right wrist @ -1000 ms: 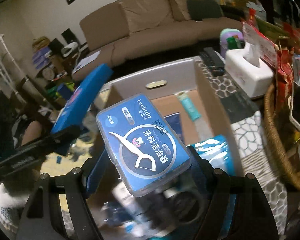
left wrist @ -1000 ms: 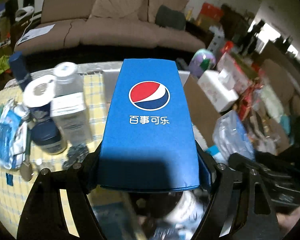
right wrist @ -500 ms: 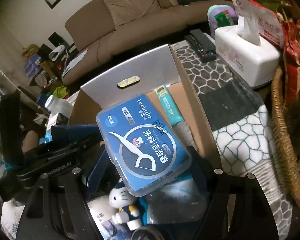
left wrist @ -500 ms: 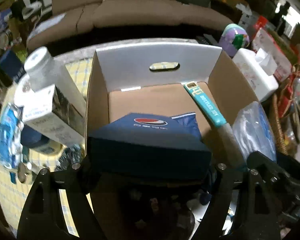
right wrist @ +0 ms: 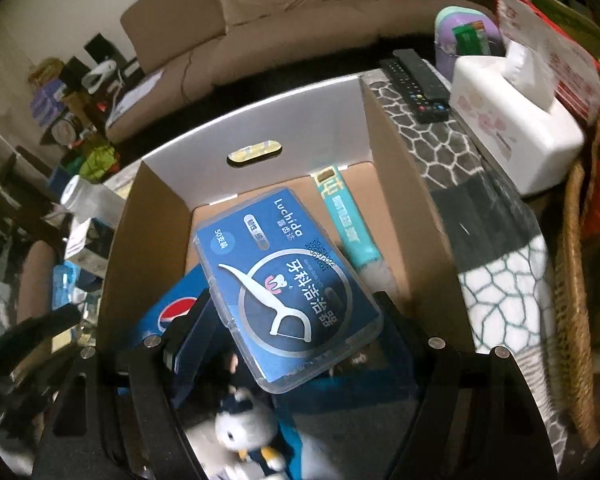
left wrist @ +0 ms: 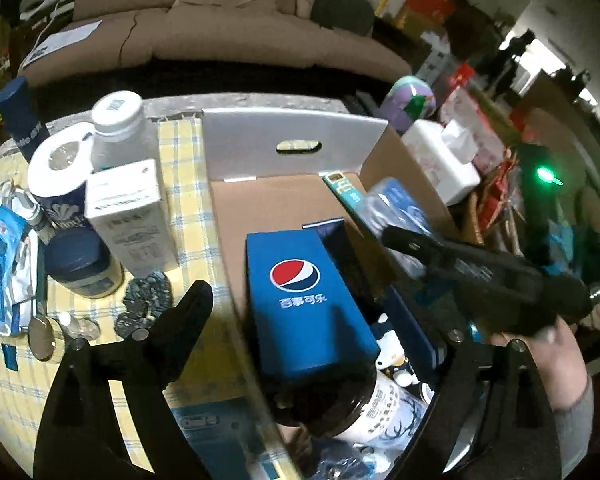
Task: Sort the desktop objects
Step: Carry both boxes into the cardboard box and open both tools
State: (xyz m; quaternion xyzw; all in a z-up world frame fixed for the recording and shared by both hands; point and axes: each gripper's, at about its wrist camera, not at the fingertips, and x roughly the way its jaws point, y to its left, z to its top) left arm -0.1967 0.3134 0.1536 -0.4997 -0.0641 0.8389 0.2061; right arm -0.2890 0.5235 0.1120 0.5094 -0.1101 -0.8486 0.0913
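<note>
The blue Pepsi box (left wrist: pixel 304 300) lies inside the cardboard box (left wrist: pixel 284 140), free of my left gripper (left wrist: pixel 316 320), whose jaws stand wide open around it. The Pepsi box also shows in the right wrist view (right wrist: pixel 168 312). My right gripper (right wrist: pixel 296 312) is shut on a blue Luchida floss-pick case (right wrist: pixel 288 284) and holds it over the cardboard box (right wrist: pixel 260 120). The right gripper shows in the left wrist view (left wrist: pixel 480 276) above the box's right side. A teal tube (right wrist: pixel 348 220) lies on the box floor.
On the yellow checked cloth (left wrist: pixel 188 208) left of the box stand a white carton (left wrist: pixel 128 212), a clear bottle (left wrist: pixel 116 128), a tissue roll (left wrist: pixel 60 172) and a jar (left wrist: pixel 80 264). A white tissue box (right wrist: pixel 512 120), remote (right wrist: pixel 416 80) and wicker basket (right wrist: pixel 572 320) sit right.
My left gripper has opened and let go of the Pepsi box, which now rests in the cardboard box. My right gripper has carried the floss case over the box.
</note>
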